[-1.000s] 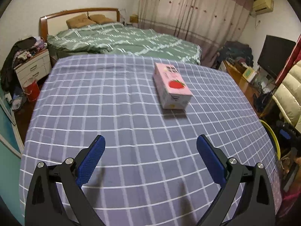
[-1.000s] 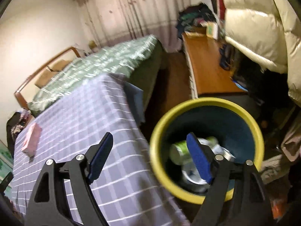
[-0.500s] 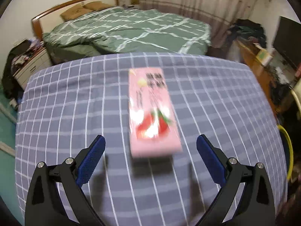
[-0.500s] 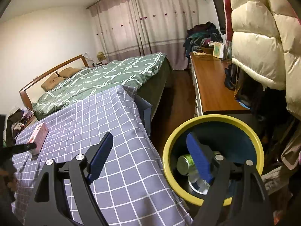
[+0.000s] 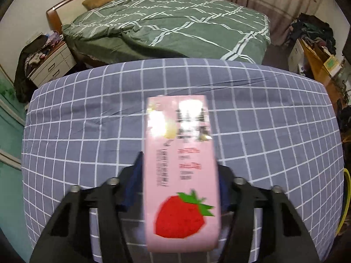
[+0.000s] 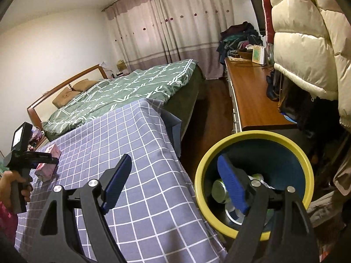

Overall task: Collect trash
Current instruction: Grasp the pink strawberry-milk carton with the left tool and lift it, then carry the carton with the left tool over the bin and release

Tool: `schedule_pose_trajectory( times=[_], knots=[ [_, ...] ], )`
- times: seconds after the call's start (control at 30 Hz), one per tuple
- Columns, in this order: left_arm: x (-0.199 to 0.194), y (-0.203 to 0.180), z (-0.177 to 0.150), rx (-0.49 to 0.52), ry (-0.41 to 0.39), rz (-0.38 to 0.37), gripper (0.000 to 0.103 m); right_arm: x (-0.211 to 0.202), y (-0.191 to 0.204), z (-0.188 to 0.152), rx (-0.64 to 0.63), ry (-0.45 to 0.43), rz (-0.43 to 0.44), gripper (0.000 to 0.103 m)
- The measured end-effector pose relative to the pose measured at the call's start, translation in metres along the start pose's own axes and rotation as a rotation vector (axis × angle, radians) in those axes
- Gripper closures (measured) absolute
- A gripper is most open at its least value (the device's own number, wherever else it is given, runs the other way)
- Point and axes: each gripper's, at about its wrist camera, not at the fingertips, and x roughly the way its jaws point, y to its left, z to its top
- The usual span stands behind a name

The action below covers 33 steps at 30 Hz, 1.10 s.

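Between my left fingers: pink strawberry carton, lying flat on the checked worktop; blue pads clenched on its two long sides
Left fingers: grasping the carton
Right fingers: spread wide, nothing between them
Behind my right fingers' right pad: yellow-rimmed bin with cans inside

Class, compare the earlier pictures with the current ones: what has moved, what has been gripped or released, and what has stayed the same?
The left gripper advanced across the checked tablecloth to the pink strawberry carton, and its jaws went from wide open to shut on the carton's sides. The right gripper stayed open and empty beside the yellow-rimmed bin, which holds the same cans.
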Motion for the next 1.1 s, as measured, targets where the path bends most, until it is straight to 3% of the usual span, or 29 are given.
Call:
schedule_pose_trajectory(
  times=[0.27, 0.5, 0.67, 1.1],
  knots=[
    [-0.015, -0.042, -0.018, 0.096, -0.015, -0.052, 0.053, -0.005, -0.006, 0.000, 0.036, -0.028, 0.007, 0.027],
    [-0.056, -0.114, -0.046, 0.242, -0.066, -0.143, 0.053, -0.019, -0.016, -0.003, 0.049, -0.056, -0.007, 0.027],
    [-0.081, -0.181, -0.064, 0.365, -0.084, -0.234, 0.053, -0.042, -0.035, -0.008, 0.041, -0.083, -0.024, 0.027],
    [-0.121, -0.375, -0.130, 0.634, -0.058, -0.404, 0.053, -0.131, -0.149, -0.020, 0.151, -0.177, -0.191, 0.023]
  ],
)
